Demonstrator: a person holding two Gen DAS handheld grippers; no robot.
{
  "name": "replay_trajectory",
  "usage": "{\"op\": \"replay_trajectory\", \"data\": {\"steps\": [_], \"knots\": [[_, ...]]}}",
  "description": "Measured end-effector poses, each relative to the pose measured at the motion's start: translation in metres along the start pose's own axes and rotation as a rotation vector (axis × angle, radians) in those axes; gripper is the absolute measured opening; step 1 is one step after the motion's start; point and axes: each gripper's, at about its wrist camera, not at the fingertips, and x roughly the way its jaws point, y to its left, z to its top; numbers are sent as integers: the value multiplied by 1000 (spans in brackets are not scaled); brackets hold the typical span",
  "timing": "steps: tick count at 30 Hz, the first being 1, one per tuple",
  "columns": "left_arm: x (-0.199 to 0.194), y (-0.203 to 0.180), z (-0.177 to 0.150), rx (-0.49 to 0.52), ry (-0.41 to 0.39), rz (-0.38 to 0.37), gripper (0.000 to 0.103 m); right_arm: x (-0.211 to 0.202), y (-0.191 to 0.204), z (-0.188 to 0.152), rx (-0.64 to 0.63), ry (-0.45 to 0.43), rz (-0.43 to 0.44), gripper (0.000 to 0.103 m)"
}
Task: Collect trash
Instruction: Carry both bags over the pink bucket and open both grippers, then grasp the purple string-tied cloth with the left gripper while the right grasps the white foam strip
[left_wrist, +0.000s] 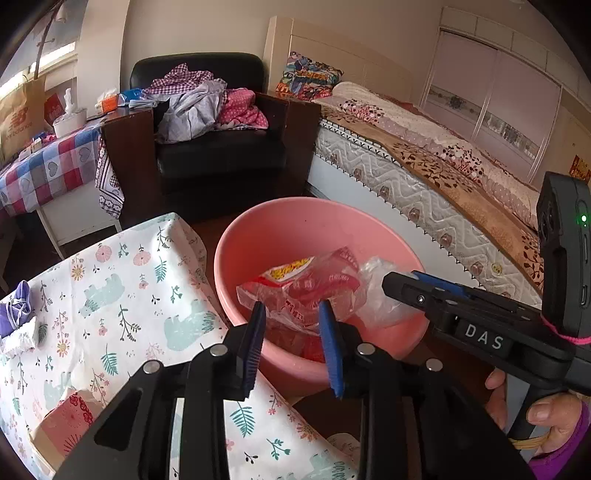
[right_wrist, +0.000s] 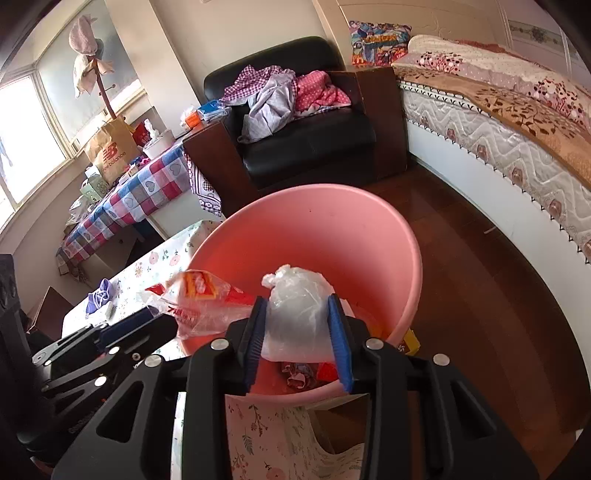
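1. Right gripper (right_wrist: 297, 338): jaws pinching a clear bag (right_wrist: 297, 314) at lower centre, above the pink basin (right_wrist: 369, 236).
2. Left gripper (left_wrist: 291, 343): jaws spread, with the red wrapper (left_wrist: 306, 288) loose just beyond them over the basin.
3. The basin stands beside the floral bench (left_wrist: 110, 295), at centre.

At lower centre the left tool (left_wrist: 291, 339) stands with its blue pads apart over the pink basin (left_wrist: 258, 236). A red snack wrapper (left_wrist: 306, 284) lies inside, no pad pressing it. The right tool (left_wrist: 402, 286) enters from the right, touching a clear plastic bag (left_wrist: 380, 295). The floral-clothed bench (left_wrist: 110, 295) fills the lower left.
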Motion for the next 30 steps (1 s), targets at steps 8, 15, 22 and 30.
{"op": "replay_trajectory", "data": {"steps": [8,15,22,30], "knots": [[-15,4,5,-21,-35,-14,33,-9,5,1,-11,-16,5,36],[-35,8,-7,-23,-46,3,42,-21,22,-6,-68,-21,43,36],[-66,19,-31,4,-72,46,43,-25,46,-21,-101,16,95,36],[-114,60,-63,-19,-95,116,43,-21,91,-40,-180,72,140,36]]}}
